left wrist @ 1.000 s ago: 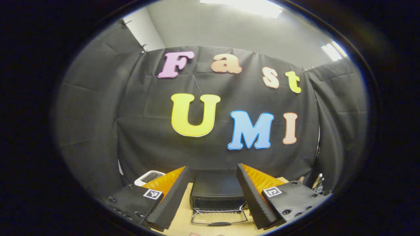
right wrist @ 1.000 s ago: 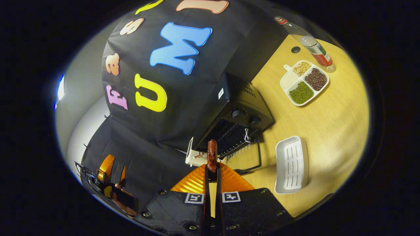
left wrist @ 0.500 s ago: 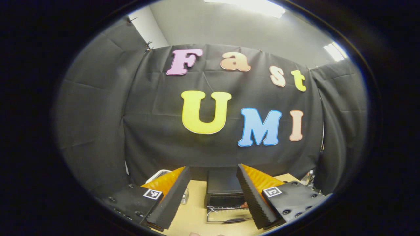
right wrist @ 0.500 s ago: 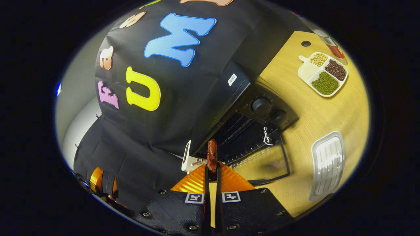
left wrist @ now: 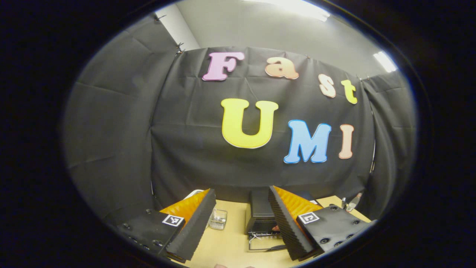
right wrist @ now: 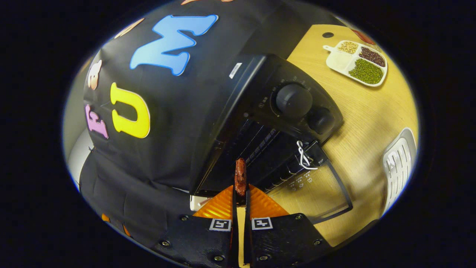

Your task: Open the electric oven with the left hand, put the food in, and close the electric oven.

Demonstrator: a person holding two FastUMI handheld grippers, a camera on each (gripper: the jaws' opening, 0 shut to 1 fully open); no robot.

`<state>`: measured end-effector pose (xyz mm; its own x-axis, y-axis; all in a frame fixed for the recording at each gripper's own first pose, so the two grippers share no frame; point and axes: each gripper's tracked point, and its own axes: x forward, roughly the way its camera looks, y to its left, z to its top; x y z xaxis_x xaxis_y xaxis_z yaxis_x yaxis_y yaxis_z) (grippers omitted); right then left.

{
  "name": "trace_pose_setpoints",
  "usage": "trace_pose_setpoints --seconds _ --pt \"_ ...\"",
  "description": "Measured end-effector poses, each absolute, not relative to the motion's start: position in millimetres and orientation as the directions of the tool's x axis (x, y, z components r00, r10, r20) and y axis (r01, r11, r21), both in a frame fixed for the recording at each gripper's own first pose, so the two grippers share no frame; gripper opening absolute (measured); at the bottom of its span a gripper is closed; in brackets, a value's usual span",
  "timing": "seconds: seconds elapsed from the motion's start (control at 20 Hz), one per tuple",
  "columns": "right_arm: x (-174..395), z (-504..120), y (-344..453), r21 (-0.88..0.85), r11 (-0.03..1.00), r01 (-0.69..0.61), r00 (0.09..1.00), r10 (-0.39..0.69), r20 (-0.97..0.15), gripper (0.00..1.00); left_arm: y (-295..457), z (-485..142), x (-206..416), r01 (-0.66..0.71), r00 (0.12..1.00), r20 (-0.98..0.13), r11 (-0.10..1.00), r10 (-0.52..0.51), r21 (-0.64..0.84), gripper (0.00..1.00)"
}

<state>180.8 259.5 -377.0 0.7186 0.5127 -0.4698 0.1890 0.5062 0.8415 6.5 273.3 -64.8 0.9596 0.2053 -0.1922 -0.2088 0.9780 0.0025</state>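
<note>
You're in the put-the-food-in step. Right tongs [right wrist: 240,197] are pinching the food [right wrist: 240,178], a dark reddish strip sticking up past the tips, right at the mouth of the electric oven [right wrist: 260,111]. Oven door [right wrist: 316,193] is already down flat on the bench [right wrist: 372,111], wire rack [right wrist: 260,149] visible inside.

Left tongs [left wrist: 241,223] are spread wide w/ nothing between them, held back from the oven [left wrist: 260,217], which sits low and small in the left gripper view w/ its door [left wrist: 266,243] dropped.

Next, I'd judge: ease the right tongs fwd so the food clears the frame and sits over the rack, then let go. Watch the top edge of the opening and the knob [right wrist: 293,100] side. Door close comes after.
</note>
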Motion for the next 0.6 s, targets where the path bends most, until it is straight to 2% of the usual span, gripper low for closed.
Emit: trace_pose_setpoints --seconds 0.1,0.15,0.25,0.3,0.35,0.45,0.6 --pt "192.7 -385.8 259.5 0.843 0.491 0.221 0.732 0.487 -0.476 0.06 287.8 -70.1 4.6 -0.226 0.953 -0.207 0.974 0.223 0.007 0.96" --pt "198.9 -388.8 260.7 0.845 0.482 0.230 0.739 0.479 -0.474 0.06 293.5 -72.9 2.4 -0.234 0.950 -0.213 0.972 0.230 0.007 0.91" --pt "213.2 -393.4 260.1 0.848 0.466 0.253 0.755 0.453 -0.474 0.06 302.5 -76.2 0.8 -0.249 0.944 -0.222 0.968 0.244 0.005 1.00" --pt "218.4 -398.3 257.2 0.835 0.472 0.283 0.758 0.424 -0.496 0.06 306.3 -75.5 0.4 -0.255 0.942 -0.225 0.967 0.249 0.004 0.96" --pt "221.5 -398.9 254.2 0.834 0.468 0.291 0.758 0.419 -0.500 0.06 309.4 -77.4 0.3 -0.259 0.941 -0.225 0.966 0.253 0.003 1.00" --pt "227.8 -406.1 256.0 0.796 0.518 0.312 0.742 0.390 -0.545 0.06 312.4 -77.1 0.6 -0.266 0.939 -0.224 0.964 0.259 0.001 1.00" --pt "223.6 -417.1 243.9 0.702 0.613 0.362 0.699 0.319 -0.640 0.11 310.4 -81.1 6.9 -0.257 0.941 -0.234 0.966 0.246 -0.018 1.00"
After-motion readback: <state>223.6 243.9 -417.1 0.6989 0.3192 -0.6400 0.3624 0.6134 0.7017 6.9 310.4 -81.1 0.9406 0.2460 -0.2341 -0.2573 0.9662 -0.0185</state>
